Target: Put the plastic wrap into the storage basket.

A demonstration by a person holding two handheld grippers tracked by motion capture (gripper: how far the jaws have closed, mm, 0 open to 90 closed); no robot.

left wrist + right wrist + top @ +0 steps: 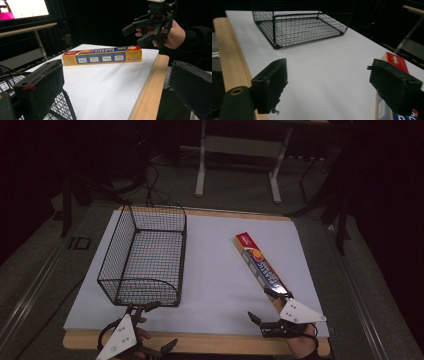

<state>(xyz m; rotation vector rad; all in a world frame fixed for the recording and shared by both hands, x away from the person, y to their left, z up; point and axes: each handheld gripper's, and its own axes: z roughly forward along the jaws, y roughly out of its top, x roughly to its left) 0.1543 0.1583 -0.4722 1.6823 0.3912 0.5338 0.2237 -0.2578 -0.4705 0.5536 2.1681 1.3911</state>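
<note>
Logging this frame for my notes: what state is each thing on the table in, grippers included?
Plastic wrap box: closed, lying flat, not gripped.
Wire basket: upright, empty.
Left gripper: open, at the basket's near rim.
Right gripper: open, fingers apart, at the box's near end.

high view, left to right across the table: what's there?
Left gripper with grey three-cornered plate → black wire mesh basket → long yellow-and-blue plastic wrap box → right gripper, jaws open at the box's near end.
</note>
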